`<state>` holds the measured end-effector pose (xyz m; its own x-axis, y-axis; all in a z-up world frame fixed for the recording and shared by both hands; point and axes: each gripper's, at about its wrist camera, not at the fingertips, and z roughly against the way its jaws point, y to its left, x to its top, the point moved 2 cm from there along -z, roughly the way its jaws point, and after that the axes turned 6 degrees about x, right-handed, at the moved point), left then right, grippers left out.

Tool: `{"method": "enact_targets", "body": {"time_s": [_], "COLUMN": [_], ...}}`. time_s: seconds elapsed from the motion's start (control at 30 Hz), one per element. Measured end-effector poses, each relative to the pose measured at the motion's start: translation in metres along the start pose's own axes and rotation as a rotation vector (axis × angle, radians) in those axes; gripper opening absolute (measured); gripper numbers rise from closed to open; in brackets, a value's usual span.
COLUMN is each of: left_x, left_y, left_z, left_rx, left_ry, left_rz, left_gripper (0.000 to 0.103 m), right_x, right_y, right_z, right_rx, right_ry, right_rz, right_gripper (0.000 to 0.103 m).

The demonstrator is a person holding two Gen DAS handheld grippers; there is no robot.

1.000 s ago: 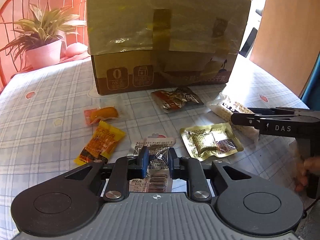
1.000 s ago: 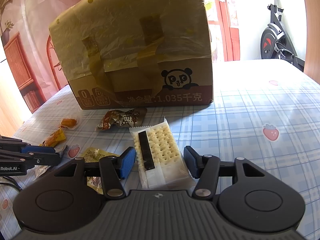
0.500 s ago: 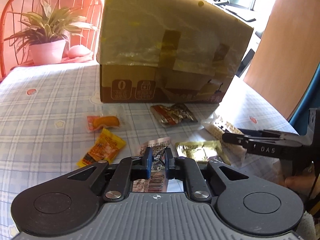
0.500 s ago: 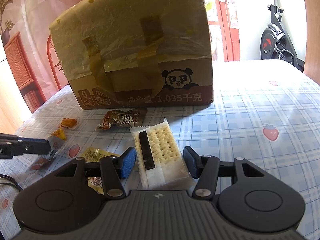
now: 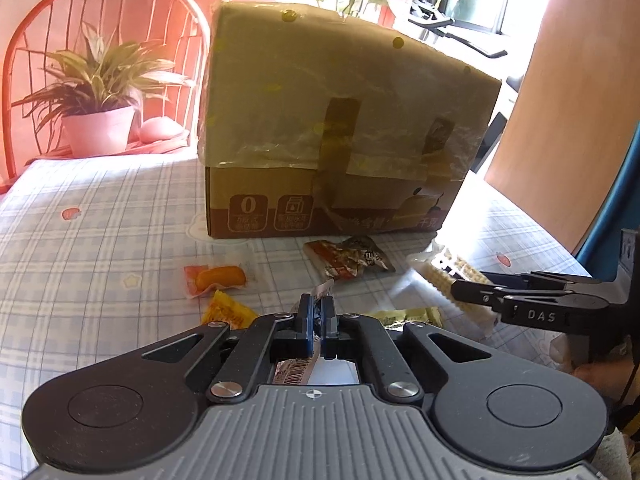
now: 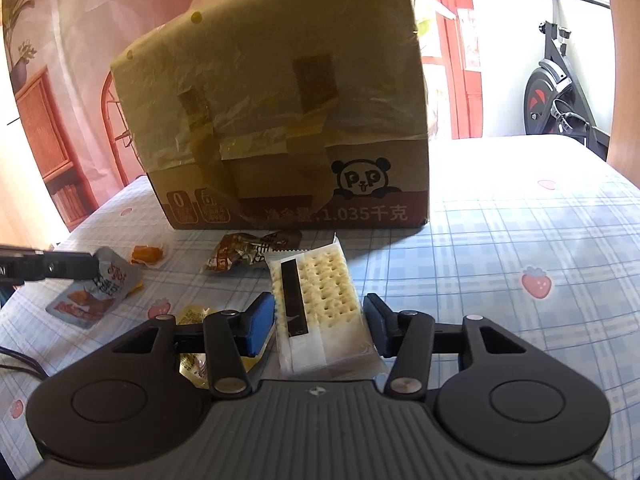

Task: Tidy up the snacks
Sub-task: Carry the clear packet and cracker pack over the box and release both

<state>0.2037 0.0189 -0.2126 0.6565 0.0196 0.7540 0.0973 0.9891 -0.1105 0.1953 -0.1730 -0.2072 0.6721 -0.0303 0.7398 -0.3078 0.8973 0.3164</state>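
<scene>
left gripper [image 5: 317, 322]: clamped on silver snack packet [image 6: 96, 286], lifted off the cloth | right gripper [image 6: 320, 322]: jaws closing around cracker pack [image 6: 320, 296], pads not yet touching, pack lying flat | surface: checked strawberry tablecloth [image 6: 520, 240] with taped cardboard box [image 6: 280, 120], brown snack packet [image 6: 248, 254], orange snack [image 5: 218, 278] | room: potted plant [image 5: 96, 120], exercise bike [image 6: 560, 92]

Sunlight fell across the table's blue-and-white checked cloth with strawberry prints [image 6: 536, 220]. Beyond its far left corner stood an orange-red metal chair with a curved back [image 5: 108, 8] and a potted striped-leaf plant [image 5: 100, 120]; a black exercise bike [image 6: 560, 88] stood past the far right edge.
</scene>
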Motion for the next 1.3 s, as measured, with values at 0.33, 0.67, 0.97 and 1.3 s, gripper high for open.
{"method": "enact_targets", "body": {"time_s": [0.33,0.67,0.97,1.3], "left_x": [0.017,0.075,0.144,0.218], "left_y": [0.003,-0.005,-0.025,-0.041], "left_z": [0.017,0.06,0.079,0.016], "left_rx": [-0.018,-0.077,-0.174,-0.289], "left_ry": [-0.066,-0.267,-0.411,-0.368], "left_rz": [0.014,0.005,-0.022,0.099], "left_gripper": [0.004,0.004,0.004,0.004], "right_x": [0.015,0.073,0.135,0.207], "right_y": [0.009,0.027,0.051,0.039], "right_z": [0.014,0.047,0.075,0.048], "right_rx": [0.013,0.044,0.102,0.014], "right_ry": [-0.053,-0.201,-0.323,-0.341], "right_rz": [0.004,0.068,0.113,0.143], "right_gripper": [0.052,0.052,0.052,0.052]}}
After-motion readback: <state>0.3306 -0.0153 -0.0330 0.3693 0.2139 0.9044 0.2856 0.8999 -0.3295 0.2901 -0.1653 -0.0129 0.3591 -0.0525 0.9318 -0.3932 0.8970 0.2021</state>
